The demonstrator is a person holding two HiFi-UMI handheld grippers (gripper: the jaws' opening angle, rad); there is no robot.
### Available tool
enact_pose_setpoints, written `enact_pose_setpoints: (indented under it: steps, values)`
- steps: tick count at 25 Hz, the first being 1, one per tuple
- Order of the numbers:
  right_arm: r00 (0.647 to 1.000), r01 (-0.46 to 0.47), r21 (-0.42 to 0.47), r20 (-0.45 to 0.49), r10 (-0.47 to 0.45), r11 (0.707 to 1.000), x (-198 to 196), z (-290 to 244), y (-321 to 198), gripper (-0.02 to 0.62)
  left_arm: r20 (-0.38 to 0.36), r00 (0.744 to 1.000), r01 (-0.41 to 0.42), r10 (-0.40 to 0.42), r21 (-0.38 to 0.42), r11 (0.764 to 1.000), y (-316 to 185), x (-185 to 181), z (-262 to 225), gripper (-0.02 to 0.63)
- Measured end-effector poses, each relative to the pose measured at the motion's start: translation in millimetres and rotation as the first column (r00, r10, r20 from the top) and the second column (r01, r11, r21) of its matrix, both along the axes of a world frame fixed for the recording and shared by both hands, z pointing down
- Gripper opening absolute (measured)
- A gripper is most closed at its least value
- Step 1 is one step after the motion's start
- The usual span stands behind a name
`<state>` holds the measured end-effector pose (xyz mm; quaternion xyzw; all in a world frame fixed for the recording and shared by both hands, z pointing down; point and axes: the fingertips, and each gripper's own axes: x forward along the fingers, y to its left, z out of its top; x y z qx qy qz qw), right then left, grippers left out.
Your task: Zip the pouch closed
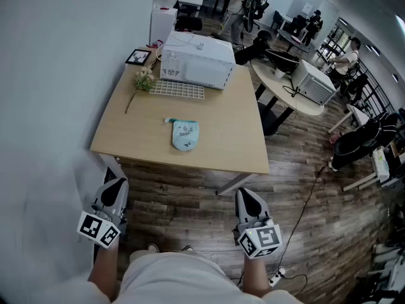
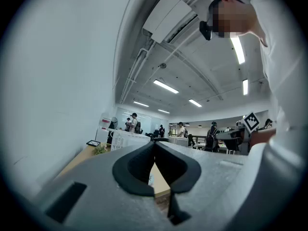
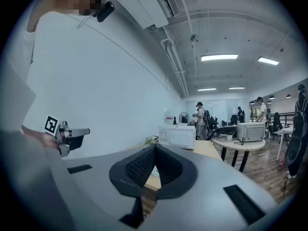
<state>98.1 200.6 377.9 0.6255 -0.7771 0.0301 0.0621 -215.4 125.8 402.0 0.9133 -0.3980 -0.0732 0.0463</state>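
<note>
A light blue pouch (image 1: 185,135) lies flat near the front edge of the wooden table (image 1: 234,138), with a small teal tab at its left end. Both grippers hang well short of the table, over the floor by my legs. My left gripper (image 1: 115,186) is shut with nothing in it, and my right gripper (image 1: 245,198) is shut and empty too. In the left gripper view the jaws (image 2: 154,144) meet at the tips, and a sliver of the pouch (image 2: 151,179) shows between them. In the right gripper view the jaws (image 3: 155,147) also touch.
On the table's far side stand a white microwave (image 1: 197,61), a white grid rack (image 1: 176,89), a flower sprig (image 1: 143,81) and a small framed picture (image 1: 138,57). A round table (image 1: 288,87) with another appliance stands right. A cable and power strip (image 1: 278,275) lie on the floor.
</note>
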Motion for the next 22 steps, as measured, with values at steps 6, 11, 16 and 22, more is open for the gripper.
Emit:
enact_pose_setpoints:
  steps: [6, 11, 16, 22]
  values:
    - [1.0, -0.021, -0.026, -0.008, 0.021, 0.999, 10, 4, 5, 0.0, -0.006, 1.0, 0.008, -0.008, 0.009, 1.0, 11, 6, -4, 0.015]
    - [1.0, -0.006, -0.033, -0.009, 0.006, 0.999, 12, 7, 12, -0.002, -0.009, 1.0, 0.021, -0.021, 0.006, 1.0, 22, 11, -3, 0.015]
    - [0.998, 0.056, -0.044, 0.034, -0.054, 0.997, 15, 11, 28, 0.0, -0.004, 1.0, 0.027, -0.027, 0.003, 1.0, 39, 22, 0, 0.015]
    - [0.991, 0.12, -0.032, 0.07, -0.118, 0.992, 22, 15, 49, 0.003, 0.03, 0.994, 0.102, -0.103, 0.027, 0.994, 57, 23, -2, 0.016]
